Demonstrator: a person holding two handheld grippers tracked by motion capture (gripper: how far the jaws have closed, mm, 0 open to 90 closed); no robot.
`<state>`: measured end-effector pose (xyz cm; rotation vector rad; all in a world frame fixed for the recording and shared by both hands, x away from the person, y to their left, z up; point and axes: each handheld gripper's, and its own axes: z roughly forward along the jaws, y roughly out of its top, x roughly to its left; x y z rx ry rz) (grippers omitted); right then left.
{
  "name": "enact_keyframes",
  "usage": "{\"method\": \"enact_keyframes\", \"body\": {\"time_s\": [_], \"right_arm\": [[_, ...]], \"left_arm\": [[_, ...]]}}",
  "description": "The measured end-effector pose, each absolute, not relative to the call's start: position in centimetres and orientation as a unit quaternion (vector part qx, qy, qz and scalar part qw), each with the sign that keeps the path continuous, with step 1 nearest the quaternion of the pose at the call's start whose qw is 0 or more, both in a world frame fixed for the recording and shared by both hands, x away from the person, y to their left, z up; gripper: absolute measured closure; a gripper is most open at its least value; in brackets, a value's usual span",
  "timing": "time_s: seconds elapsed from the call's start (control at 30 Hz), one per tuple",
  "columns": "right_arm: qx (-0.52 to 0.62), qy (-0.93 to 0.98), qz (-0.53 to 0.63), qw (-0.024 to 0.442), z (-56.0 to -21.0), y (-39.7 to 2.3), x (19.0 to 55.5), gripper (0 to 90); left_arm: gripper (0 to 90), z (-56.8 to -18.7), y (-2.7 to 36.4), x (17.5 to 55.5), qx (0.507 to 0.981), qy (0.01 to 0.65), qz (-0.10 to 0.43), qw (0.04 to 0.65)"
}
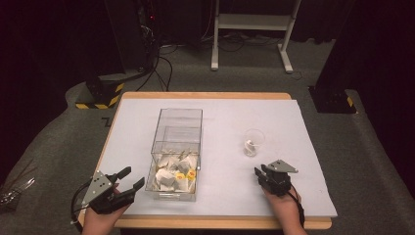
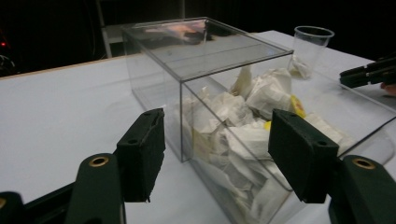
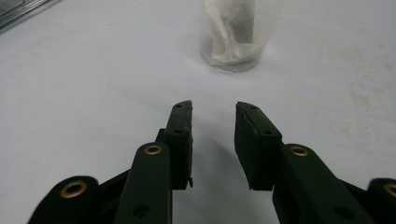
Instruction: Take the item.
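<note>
A clear plastic box (image 1: 177, 128) stands on the white table cover, its near half filled with several white tea bags (image 1: 173, 176), some with yellow tags. My left gripper (image 1: 135, 176) hovers open at the box's near left corner, nothing between its jaws. In the left gripper view the box (image 2: 205, 51) and its tea bags (image 2: 233, 121) lie just beyond my left gripper (image 2: 217, 126). A clear cup (image 1: 253, 142) holding one tea bag stands right of the box. My right gripper (image 1: 259, 170) is open just short of it. In the right gripper view the cup (image 3: 233, 32) stands ahead of my right gripper (image 3: 214, 109).
The table (image 1: 205, 95) has a wooden rim under the white cover (image 1: 293, 196). The floor beyond holds a white desk frame (image 1: 254, 29), black stands and cables. In the left gripper view the right gripper (image 2: 355, 75) reaches in from the right edge.
</note>
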<state>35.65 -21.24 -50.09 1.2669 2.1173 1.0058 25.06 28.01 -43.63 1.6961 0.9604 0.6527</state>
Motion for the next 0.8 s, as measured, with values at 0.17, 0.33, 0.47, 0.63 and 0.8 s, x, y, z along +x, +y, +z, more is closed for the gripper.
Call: {"method": "enact_keyframes", "body": {"time_s": [0.17, 0.33, 0.47, 0.63, 0.8], "right_arm": [[0.465, 0.773, 0.363, 0.232, -50.1, -21.2, 35.7, 67.3], [0.466, 0.773, 0.363, 0.230, -50.1, -21.2, 35.8, 67.3], [0.464, 0.773, 0.364, 0.232, -50.1, -21.3, 35.8, 67.3], [0.465, 0.773, 0.365, 0.231, -50.1, -21.3, 35.8, 67.2], [0.465, 0.773, 0.364, 0.231, -50.1, -21.3, 35.8, 66.7]], "left_arm": [[34.7, -43.8, 27.2, 24.3, 0.714, 0.392, 0.263, 0.518], [34.1, -44.9, 26.8, 23.6, 0.718, 0.396, 0.254, 0.513], [34.1, -45.3, 26.5, 23.5, 0.721, 0.396, 0.254, 0.508], [34.2, -45.9, 26.1, 23.7, 0.733, 0.391, 0.251, 0.497], [36.6, -46.2, 25.9, 23.9, 0.735, 0.383, 0.240, 0.506]]}}
